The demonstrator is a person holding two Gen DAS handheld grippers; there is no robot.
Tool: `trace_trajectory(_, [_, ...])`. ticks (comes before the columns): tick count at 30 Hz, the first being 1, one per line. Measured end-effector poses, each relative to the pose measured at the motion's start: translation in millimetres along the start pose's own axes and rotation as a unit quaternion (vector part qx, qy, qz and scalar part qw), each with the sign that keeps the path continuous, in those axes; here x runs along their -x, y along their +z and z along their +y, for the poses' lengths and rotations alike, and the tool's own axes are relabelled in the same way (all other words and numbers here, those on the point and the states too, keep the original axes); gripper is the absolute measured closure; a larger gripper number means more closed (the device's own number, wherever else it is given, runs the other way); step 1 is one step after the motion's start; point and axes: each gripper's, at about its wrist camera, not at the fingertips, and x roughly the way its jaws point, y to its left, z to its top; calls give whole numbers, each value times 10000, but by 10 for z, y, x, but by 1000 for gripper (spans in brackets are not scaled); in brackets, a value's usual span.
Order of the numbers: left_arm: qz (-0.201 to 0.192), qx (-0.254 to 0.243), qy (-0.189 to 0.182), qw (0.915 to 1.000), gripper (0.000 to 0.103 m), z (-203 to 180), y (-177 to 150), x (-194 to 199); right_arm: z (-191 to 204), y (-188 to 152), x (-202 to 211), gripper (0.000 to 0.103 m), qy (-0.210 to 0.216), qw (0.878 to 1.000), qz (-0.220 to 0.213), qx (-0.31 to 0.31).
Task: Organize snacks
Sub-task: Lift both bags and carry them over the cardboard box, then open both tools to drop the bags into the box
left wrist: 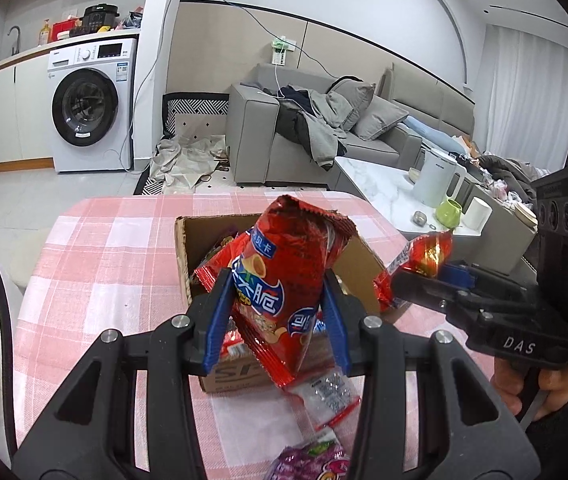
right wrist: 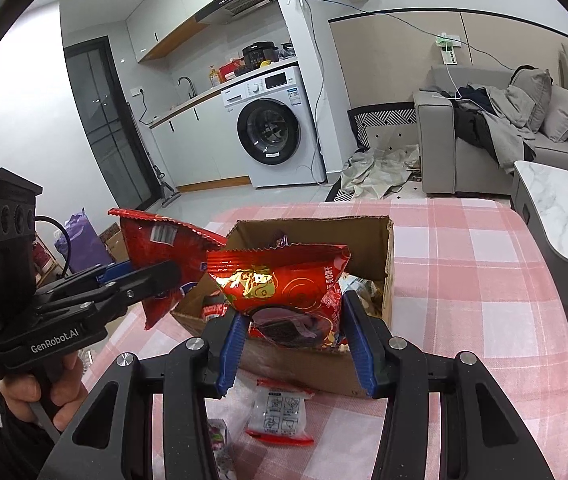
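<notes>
Two close wrist views, shared cardboard box

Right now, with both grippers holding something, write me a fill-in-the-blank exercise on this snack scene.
1. Each gripper's blue fingers are shut on a red foil snack ____.
2. Both held snacks hang above the open brown ____ box.
3. The box stands on a pink-and-white ____ tablecloth.
4. A small clear packet with red ends lies on the cloth, ____ the box.

Missing words: bag; cardboard; checked; outside
</notes>
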Motion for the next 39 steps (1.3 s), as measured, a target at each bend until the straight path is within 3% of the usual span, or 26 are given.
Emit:
trace_trajectory(12, [118,36,106,9999,63,-49,196,-556,-82,112,-278,56,47,9998,138,-158])
trace_trajectory(39, [486,-8,255,9985,63,-20,251,-1447,-226,114,-727,55,-165,9984,514,-161])
